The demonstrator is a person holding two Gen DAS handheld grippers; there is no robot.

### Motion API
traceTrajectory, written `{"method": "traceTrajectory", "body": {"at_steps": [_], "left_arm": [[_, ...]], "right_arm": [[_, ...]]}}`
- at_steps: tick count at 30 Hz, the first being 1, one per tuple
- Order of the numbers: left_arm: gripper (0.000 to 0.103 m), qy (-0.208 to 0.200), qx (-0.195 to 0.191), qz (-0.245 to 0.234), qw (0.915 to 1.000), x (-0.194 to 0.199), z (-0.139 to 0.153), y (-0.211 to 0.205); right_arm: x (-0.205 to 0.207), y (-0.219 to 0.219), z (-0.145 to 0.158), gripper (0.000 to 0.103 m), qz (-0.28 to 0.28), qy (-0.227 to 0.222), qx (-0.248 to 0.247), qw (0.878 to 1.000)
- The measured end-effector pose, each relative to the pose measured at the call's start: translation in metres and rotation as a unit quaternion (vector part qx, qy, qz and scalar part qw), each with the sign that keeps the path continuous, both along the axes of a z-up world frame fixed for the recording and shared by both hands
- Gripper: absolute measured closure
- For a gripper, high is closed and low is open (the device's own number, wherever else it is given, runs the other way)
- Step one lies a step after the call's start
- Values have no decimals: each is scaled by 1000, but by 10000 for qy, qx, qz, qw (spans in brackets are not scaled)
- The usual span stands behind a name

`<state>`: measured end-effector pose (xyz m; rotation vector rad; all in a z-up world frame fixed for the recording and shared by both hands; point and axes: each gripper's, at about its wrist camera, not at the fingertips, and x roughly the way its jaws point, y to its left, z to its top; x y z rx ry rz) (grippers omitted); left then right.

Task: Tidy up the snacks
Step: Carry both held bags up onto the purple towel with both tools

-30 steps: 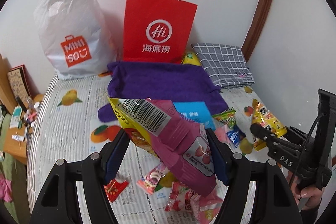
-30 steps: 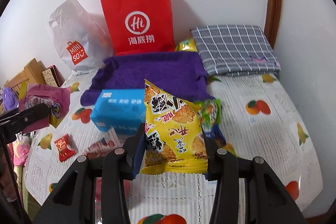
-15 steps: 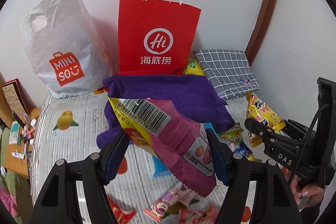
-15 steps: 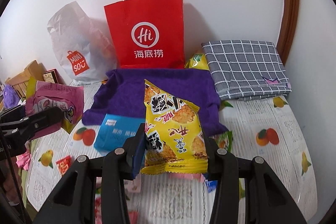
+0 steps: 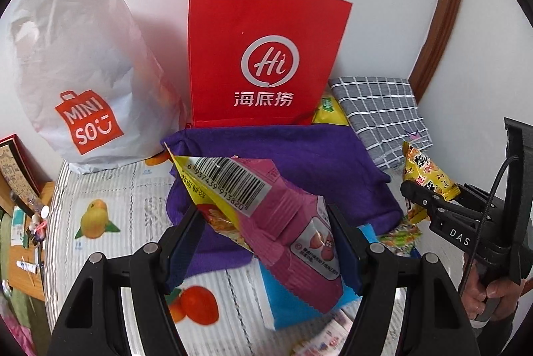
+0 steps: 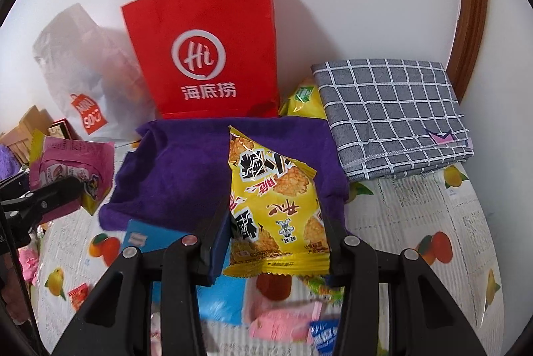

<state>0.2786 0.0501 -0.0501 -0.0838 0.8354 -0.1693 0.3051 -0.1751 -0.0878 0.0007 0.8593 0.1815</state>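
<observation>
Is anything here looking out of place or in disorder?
Yes. A yellow packet is wedged behind the purple towel, between the red paper bag and the grey checked cloth, away from the loose snacks on the fruit-print cover.

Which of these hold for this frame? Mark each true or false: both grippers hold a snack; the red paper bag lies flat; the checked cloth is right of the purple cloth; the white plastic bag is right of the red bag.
1. Both grippers hold a snack. True: the left gripper grips a pink packet, the right gripper a yellow packet.
2. The red paper bag lies flat. False: it stands upright against the wall.
3. The checked cloth lies right of the purple cloth. True.
4. The white plastic bag is right of the red bag. False: it is left.
</observation>
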Motion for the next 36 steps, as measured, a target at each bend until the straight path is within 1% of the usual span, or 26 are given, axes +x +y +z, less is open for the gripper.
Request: {"method": "traceTrajectory", "body": {"at_steps": [5, 11, 14, 18, 25, 31, 34, 36], "left_arm": [[32, 66, 31, 5, 10000, 22, -10, 2], [32, 128, 61, 63, 9999, 45, -23, 10], [32, 245, 33, 97, 9996, 57, -34, 14], [32, 386, 19, 55, 9992, 73, -48, 11], [32, 433, 57, 14, 9990, 101, -59, 3], [32, 543, 23, 6, 9985, 115, -75, 4], [32, 635, -13, -9, 9980, 119, -82, 4], [32, 662, 19, -11, 9978, 119, -84, 3]], "right_arm": [[26, -2, -14, 59, -40, 60, -26, 10000], [51, -3, -25, 59, -42, 98, -89, 9999], [61, -3, -31, 59, -22, 150, -156, 9998], [76, 0, -46, 59, 35, 280, -249, 9993], [98, 4, -66, 59, 145, 423, -393, 9982], [115, 6, -79, 59, 172, 632, -366, 9972], [117, 5, -80, 59, 175, 653, -270, 9973], [119, 4, -80, 59, 116, 685, -313, 9971]]}}
